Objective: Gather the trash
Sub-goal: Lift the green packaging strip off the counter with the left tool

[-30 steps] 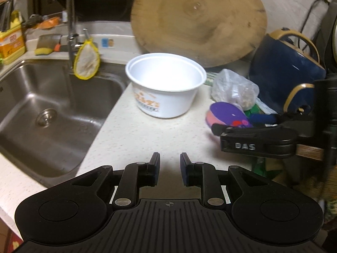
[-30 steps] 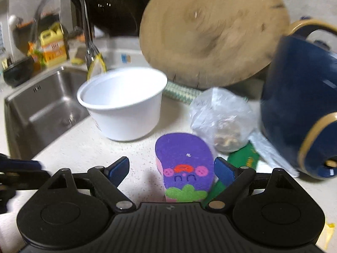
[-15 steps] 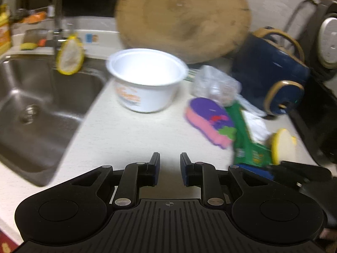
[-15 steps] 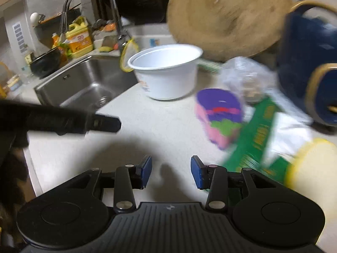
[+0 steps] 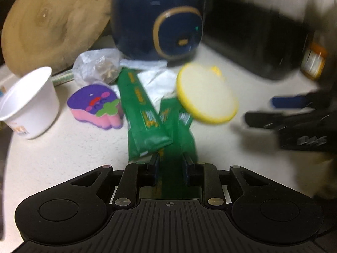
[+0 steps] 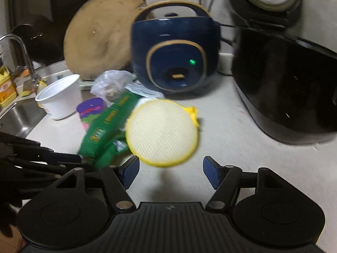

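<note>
I've swung both grippers right, away from the sink. My left gripper jaws, just widened, straddle the green packet; right gripper jaws reopened, empty, facing the yellow pad mid-bench.

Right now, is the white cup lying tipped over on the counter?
No, the white cup stands upright on the counter with its open mouth facing up, next to the purple sponge.

We log a home kitchen | pale speckled counter | steel sink with curved tap | navy rice cooker | round wooden board leaning behind | dish sponge
</note>
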`<state>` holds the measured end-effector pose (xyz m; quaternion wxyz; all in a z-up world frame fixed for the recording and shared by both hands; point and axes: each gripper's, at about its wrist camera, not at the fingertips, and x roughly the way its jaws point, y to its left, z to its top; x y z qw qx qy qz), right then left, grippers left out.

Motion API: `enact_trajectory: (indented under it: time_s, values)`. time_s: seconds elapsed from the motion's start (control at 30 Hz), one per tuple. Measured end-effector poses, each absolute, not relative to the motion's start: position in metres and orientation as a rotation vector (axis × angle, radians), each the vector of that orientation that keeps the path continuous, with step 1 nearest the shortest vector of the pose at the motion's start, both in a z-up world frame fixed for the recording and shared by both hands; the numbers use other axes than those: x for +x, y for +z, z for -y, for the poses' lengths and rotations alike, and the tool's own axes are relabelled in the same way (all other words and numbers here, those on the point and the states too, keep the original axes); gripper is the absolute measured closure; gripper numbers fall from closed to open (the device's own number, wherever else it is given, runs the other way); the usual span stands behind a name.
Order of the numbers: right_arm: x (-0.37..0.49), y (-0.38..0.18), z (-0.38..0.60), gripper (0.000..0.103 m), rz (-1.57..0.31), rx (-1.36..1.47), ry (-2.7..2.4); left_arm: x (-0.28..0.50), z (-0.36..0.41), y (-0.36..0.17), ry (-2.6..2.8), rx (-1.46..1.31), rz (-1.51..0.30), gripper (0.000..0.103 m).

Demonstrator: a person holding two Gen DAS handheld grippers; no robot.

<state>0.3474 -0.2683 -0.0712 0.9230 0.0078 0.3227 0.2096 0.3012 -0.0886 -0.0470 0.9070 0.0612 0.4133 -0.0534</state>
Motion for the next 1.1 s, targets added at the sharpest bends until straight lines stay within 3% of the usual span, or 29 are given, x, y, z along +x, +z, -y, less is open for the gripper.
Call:
enact_trajectory:
  time_s: [0.4, 0.67, 0.73, 0.9, 0.93, 1.0, 1.1]
  values:
    - [0.346, -0.101, 0.273, 0.022, -0.738, 0.036, 0.376, 0.313, 0.083, -0.055, -0.199, 0.071, -0.897, 0.055]
    - [0.342, -0.108, 0.268, 0.005, -0.709, 0.062, 0.367, 0.328, 0.091, -0.057, -0.152, 0.088, -0.935, 0.044]
    - [0.342, -0.11, 0.269, 0.001, -0.704, 0.069, 0.371, 0.331, 0.091, -0.057, -0.153, 0.087, -0.942, 0.044]
    - [0.344, -0.109, 0.277, 0.0, -0.705, 0.13, 0.386, 0.327, 0.091, -0.058, -0.148, 0.096, -0.92, 0.047]
    - [0.344, -0.109, 0.28, 0.0, -0.708, 0.152, 0.385, 0.325, 0.09, -0.058, -0.146, 0.09, -0.913, 0.05]
    - [0.346, -0.107, 0.286, 0.0, -0.72, 0.202, 0.372, 0.323, 0.086, -0.057, -0.127, 0.079, -0.9, 0.066]
    - [0.35, -0.105, 0.292, 0.0, -0.744, 0.24, 0.385, 0.317, 0.076, -0.054, -0.133, 0.023, -0.883, 0.074]
